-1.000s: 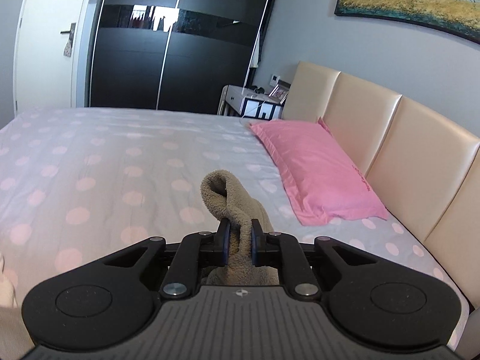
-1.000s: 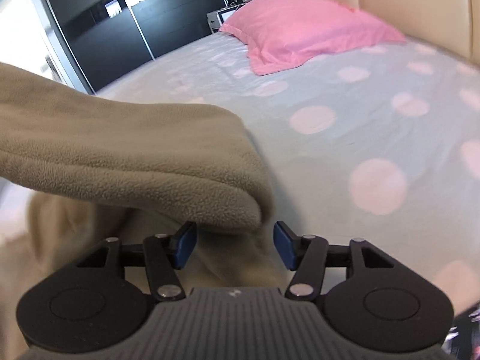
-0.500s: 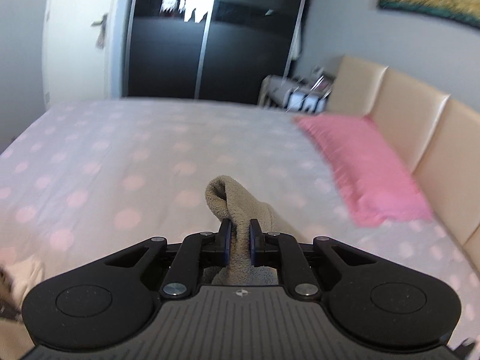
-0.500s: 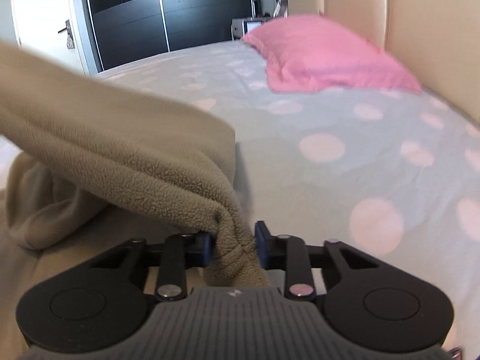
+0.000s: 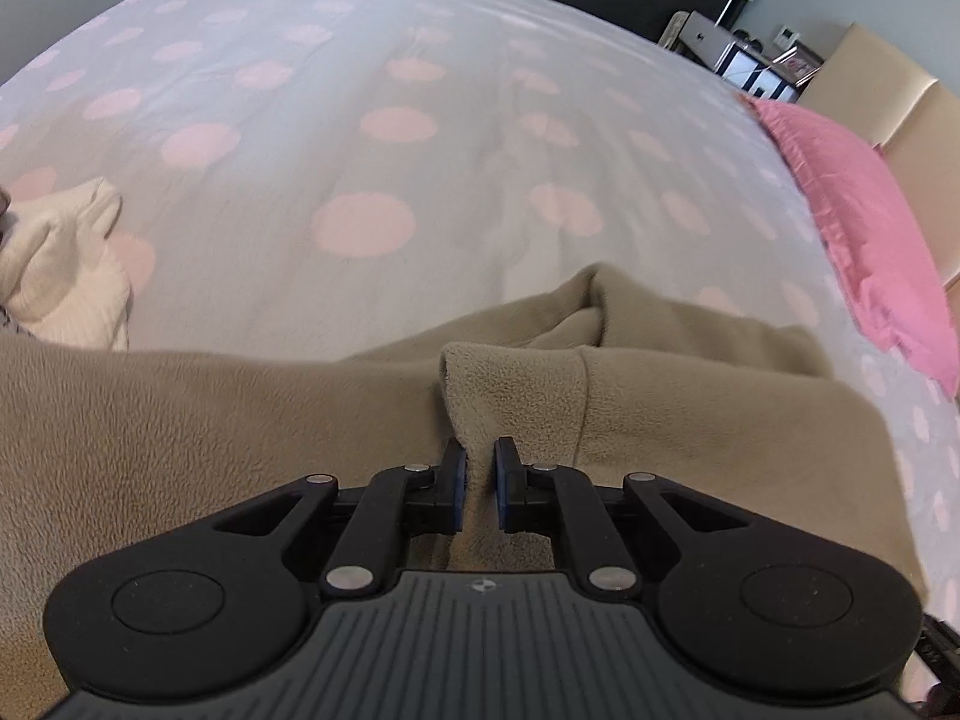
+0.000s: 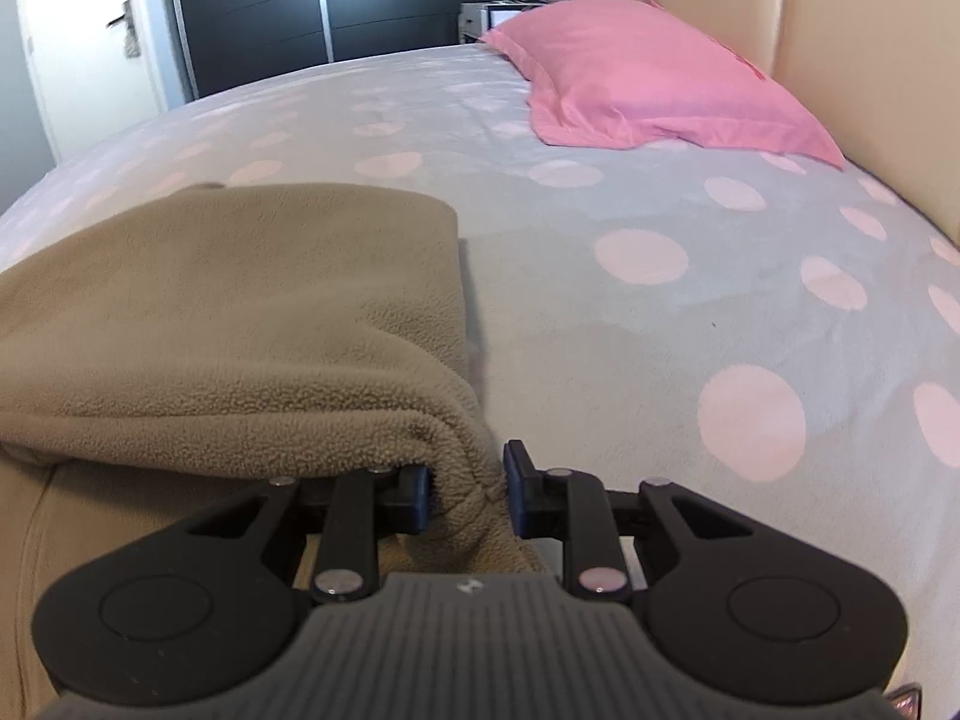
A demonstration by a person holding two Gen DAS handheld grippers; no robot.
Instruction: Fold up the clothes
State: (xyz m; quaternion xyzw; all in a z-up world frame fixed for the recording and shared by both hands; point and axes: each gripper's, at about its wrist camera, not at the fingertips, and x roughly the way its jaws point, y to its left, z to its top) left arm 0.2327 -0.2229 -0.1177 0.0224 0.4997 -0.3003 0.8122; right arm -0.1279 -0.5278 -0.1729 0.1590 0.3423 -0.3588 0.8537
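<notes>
A tan fleece garment (image 5: 240, 420) lies spread on the polka-dot bed. My left gripper (image 5: 478, 468) is shut on a fold of the tan fleece and holds it low over the garment. In the right wrist view the same fleece (image 6: 240, 300) lies doubled over, its folded edge to the right. My right gripper (image 6: 466, 480) is shut on a bunched corner of the fleece, close to the bed.
A cream knitted garment (image 5: 66, 264) lies at the left. A pink pillow (image 6: 648, 78) rests against the beige headboard (image 6: 840, 30). The grey bedspread with pink dots (image 6: 690, 276) stretches ahead. A dark wardrobe (image 6: 336, 6) and a white door (image 6: 90, 48) stand beyond.
Both grippers have come down towards the bed with the fleece. The raised fleece is now laid over itself. The right gripper closed on the fleece corner a second ago and keeps hold.
</notes>
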